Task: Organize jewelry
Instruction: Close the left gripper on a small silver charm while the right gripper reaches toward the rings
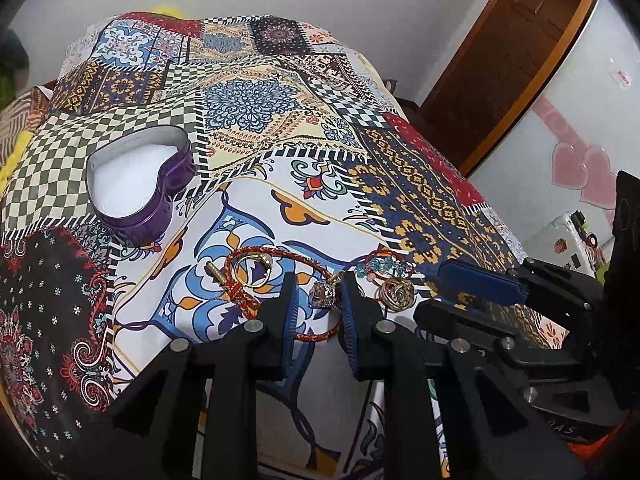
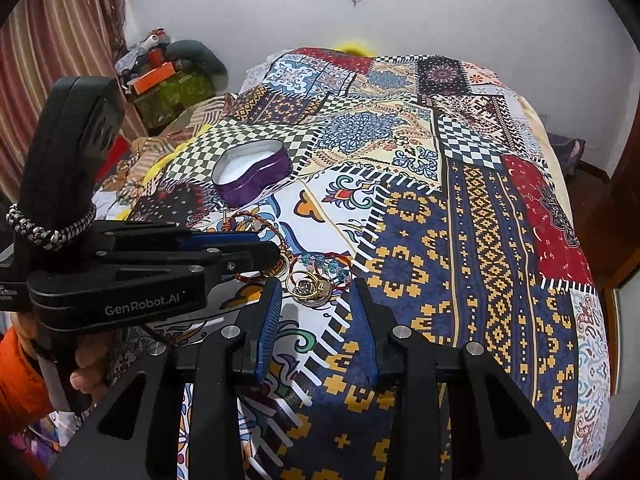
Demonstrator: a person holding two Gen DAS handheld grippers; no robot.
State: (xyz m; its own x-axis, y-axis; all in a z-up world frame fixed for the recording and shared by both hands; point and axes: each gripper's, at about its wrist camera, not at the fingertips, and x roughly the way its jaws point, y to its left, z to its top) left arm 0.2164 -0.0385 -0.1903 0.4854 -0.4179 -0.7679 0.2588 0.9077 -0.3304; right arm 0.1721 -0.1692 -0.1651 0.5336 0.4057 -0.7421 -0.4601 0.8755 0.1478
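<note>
Left wrist view: left gripper [image 1: 318, 300] fingers stand narrow around the jeweled ring [image 1: 323, 292]; close squarely, avoiding the red cord [image 1: 316, 334]. Right gripper [image 2: 316, 300] gapes wide.

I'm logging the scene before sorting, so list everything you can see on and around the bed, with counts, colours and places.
Bedspread: one, patchwork of many colours, covering the bed.
Heart-shaped tin: one, purple with white lining, open, on the bedspread's left side.
Braided cord bracelet: one, red and gold, lying near the left tool.
Gold ring: one, inside the cord's loop.
Jewelled ring: one, pinkish, between the left tool's fingers.
Beaded bracelet: one, turquoise on red string, past the ring cluster.
Ring cluster: gold, count unclear, ahead of the right tool.
Left tool: black, blue pads, open.
Right tool: same, open.
</note>
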